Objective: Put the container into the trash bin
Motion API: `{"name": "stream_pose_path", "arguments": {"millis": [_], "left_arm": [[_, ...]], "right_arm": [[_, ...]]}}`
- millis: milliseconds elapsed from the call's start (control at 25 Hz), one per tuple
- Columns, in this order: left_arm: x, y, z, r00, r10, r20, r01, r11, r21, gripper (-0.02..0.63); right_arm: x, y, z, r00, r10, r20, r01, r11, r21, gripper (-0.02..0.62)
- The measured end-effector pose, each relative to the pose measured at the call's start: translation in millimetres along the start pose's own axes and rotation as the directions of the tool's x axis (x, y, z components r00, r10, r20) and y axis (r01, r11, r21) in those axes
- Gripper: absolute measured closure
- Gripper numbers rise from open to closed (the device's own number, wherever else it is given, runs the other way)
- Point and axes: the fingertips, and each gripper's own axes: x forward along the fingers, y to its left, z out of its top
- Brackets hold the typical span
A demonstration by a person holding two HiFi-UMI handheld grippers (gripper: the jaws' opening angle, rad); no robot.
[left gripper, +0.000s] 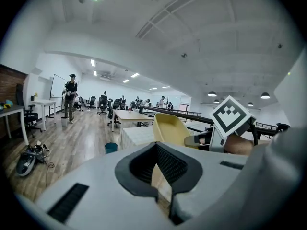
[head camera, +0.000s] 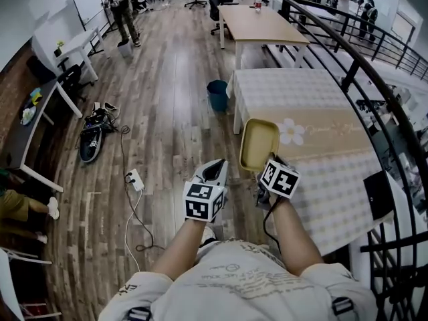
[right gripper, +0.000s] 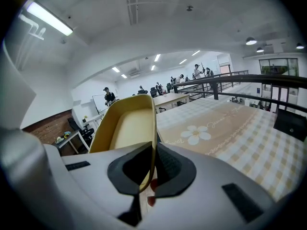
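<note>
Our right gripper (right gripper: 152, 166) pinches the shallow yellow plastic container (head camera: 259, 142) by its rim. Our left gripper (head camera: 215, 171) is pressed together and empty. The round blue trash bin (head camera: 217, 95) stands well apart.

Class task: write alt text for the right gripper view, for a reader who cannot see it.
The right gripper, jaws shut on the rim of a yellow container, holds it up. To its right is a check-patterned table with a daisy print. A black railing runs behind.

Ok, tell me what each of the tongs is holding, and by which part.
Right tongs: clamped on the yellow container, pinching the wall at its near rim. Left tongs: nothing between them.
</note>
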Motion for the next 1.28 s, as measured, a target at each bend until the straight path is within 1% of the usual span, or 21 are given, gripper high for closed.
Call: {"name": "stream_pose_path", "arguments": {"millis": [120,320,600,720,920,1120,1280], "left_arm": [[8,17,-1,1.0,0.011,-0.006,-0.011,1.0,-0.007,0.601],[21,48,12,1.0,0.005,0.006,-0.005,1.0,-0.016,0.601],[33,110,24,1.0,-0.006,0.002,0.006,1.0,-0.007,0.601],[36,134,28,1.0,-0.012,0.004,0.012,1.0,-0.002,0.601],[44,159,25,1.0,-0.024,-0.012,0.023,1.0,-0.02,0.601],[52,180,22,0.999,-0.026,-0.02,0.025,0.999,-0.02,0.601],[67,198,27,1.0,-0.015,-0.025,0.015,1.0,-0.005,0.601]], "right_arm": [[16,10,2,1.0,0.009,-0.008,-0.009,1.0,-0.003,0.591],[42,30,10,1.0,0.012,-0.021,-0.012,1.0,0.0,0.591],[85,75,22,1.0,0.006,-0.012,-0.006,1.0,0.025,0.592],[98,90,21,1.0,0.003,-0.012,-0.003,0.999,0.036,0.591],[118,107,21,1.0,0.0,-0.018,0.001,0.999,0.044,0.591],[138,115,22,1.0,-0.01,-0.023,0.011,0.998,0.055,0.591],[160,119,30,1.0,-0.003,-0.023,0.004,0.998,0.062,0.591]]}}
